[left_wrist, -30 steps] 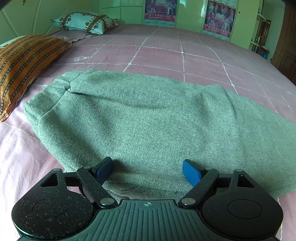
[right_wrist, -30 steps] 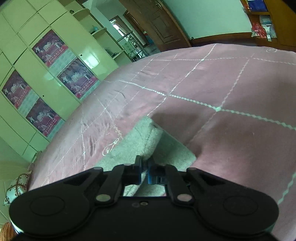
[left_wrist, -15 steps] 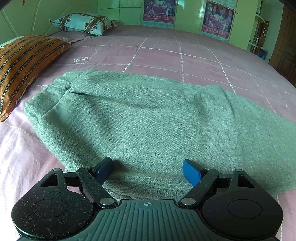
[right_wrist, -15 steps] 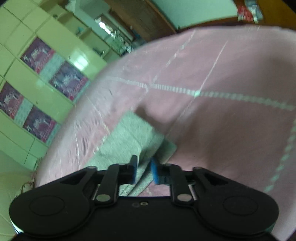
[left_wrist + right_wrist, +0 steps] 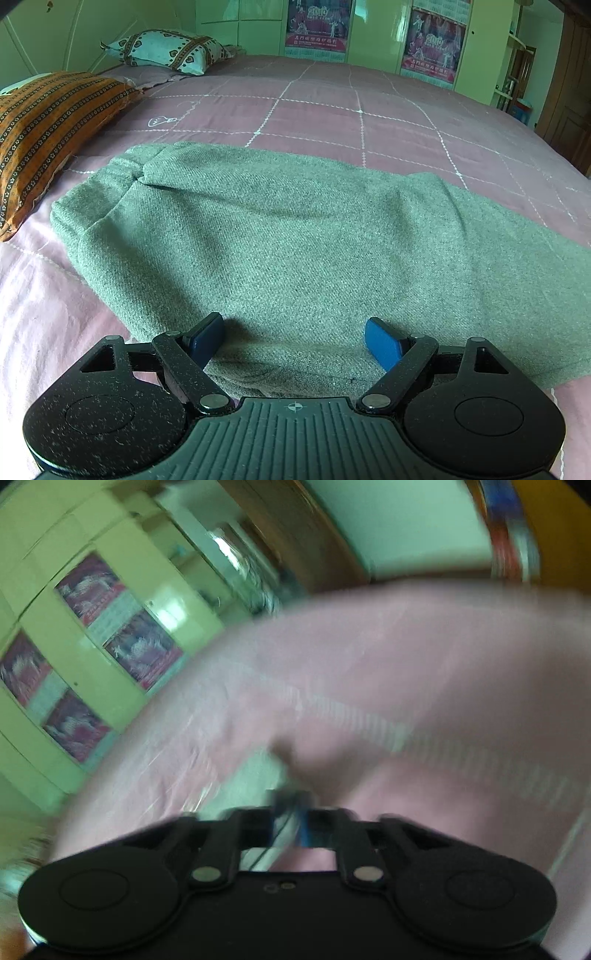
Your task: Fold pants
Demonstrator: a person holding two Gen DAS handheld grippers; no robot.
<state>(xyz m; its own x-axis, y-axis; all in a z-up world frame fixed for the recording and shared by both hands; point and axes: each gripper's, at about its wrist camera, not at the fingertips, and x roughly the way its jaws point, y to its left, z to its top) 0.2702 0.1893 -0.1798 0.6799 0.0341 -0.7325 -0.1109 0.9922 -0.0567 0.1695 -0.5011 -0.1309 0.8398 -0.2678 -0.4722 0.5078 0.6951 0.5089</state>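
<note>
Grey-green pants (image 5: pixel 295 236) lie flat across the pink bedspread (image 5: pixel 332 114), waistband at the left, legs running off to the right. My left gripper (image 5: pixel 295 338) is open, its blue pads (image 5: pixel 382 341) resting on the near edge of the pants. In the blurred right wrist view, my right gripper (image 5: pixel 291 821) is shut on the pale green leg end of the pants (image 5: pixel 255 771), with cloth passing between the fingers above the bedspread (image 5: pixel 424 672).
An orange patterned pillow (image 5: pixel 40 129) lies at the left edge and a white heart-print pillow (image 5: pixel 166 50) at the back left. Green cupboards with posters (image 5: pixel 430 44) stand behind the bed. A wooden door (image 5: pixel 569 99) is at the right.
My right gripper has moved fast with the leg end, so its view is now blurred and the visible cloth is smaller. A new fold rises in the pants at the right. The left gripper has stayed put.
</note>
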